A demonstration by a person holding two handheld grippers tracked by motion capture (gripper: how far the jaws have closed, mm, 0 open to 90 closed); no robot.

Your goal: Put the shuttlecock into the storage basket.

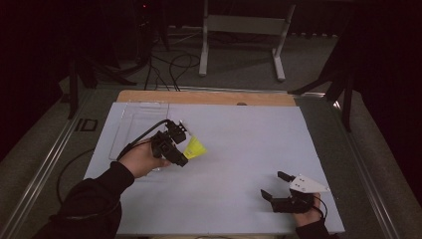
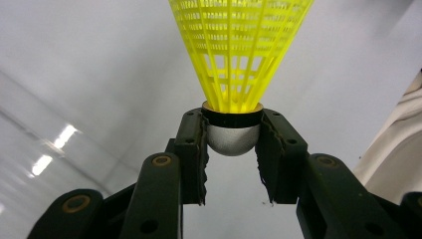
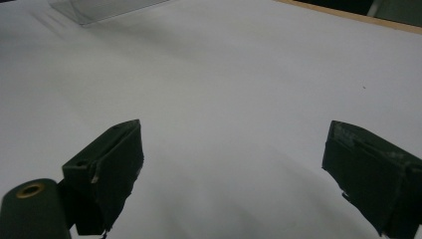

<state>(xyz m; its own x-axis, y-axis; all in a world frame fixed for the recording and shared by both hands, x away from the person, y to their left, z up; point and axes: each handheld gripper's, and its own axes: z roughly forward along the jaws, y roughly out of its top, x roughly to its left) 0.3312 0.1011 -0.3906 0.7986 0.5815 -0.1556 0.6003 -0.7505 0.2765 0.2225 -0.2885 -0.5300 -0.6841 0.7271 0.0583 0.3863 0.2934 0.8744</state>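
Observation:
A yellow shuttlecock (image 1: 195,148) with a mesh skirt and a rounded grey cork (image 2: 232,138) is held off the white table sheet. My left gripper (image 1: 182,147) is shut on its cork, black band pinched between both jaws, skirt pointing away to the right. In the left gripper view the left gripper (image 2: 232,144) grips the cork from both sides and the skirt (image 2: 239,45) fans upward. My right gripper (image 1: 273,185) rests near the table's front right corner, open, with nothing between its jaws. The right gripper (image 3: 231,179) looks across bare white sheet.
A clear plastic tray (image 1: 133,124) lies on the sheet at the back left, just behind my left hand; its corner (image 3: 99,10) appears far off. The wooden table edge (image 1: 209,97) runs along the back. A metal stand (image 1: 244,30) and cables sit on the floor beyond.

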